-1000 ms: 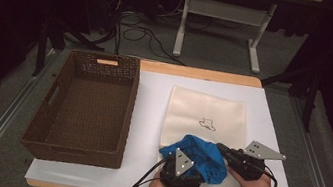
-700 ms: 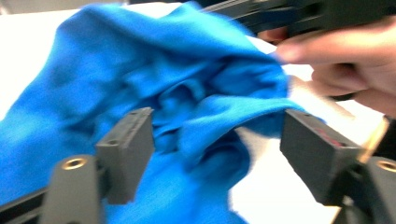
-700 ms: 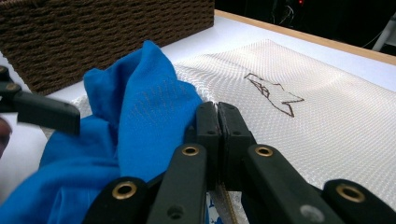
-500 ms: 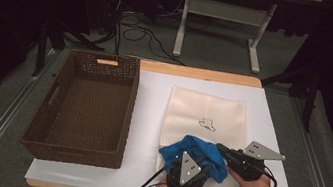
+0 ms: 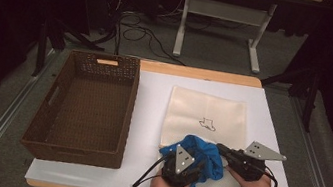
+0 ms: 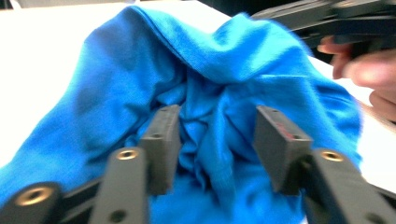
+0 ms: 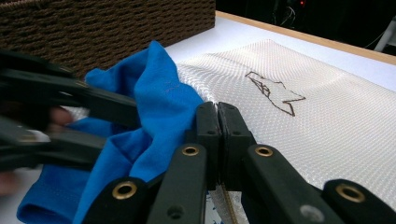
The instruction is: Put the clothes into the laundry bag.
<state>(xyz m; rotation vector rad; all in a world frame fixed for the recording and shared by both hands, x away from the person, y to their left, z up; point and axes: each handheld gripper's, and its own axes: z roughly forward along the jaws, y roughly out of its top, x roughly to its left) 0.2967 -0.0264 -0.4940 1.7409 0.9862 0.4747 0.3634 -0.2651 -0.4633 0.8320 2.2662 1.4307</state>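
A dim lab: white-topped table (image 5: 154,96), loose floor cables (image 5: 139,31), bare desk frame (image 5: 220,26) behind.

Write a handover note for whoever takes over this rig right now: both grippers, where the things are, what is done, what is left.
Left gripper: jaws part open and just opening again, astride a fold of the blue cloth, pads not pressing it.
Right gripper: jaws shut at the edge where cloth meets the cream mesh bag; what they pinch is not clear.
Things: cloth bunched on the bag's near end, on the white table sheet; brown wicker basket to the left, nothing in it.
Done: cloth gathered at the bag.
Left, by the look of it: get the cloth into the bag; the basket may be the final stop.
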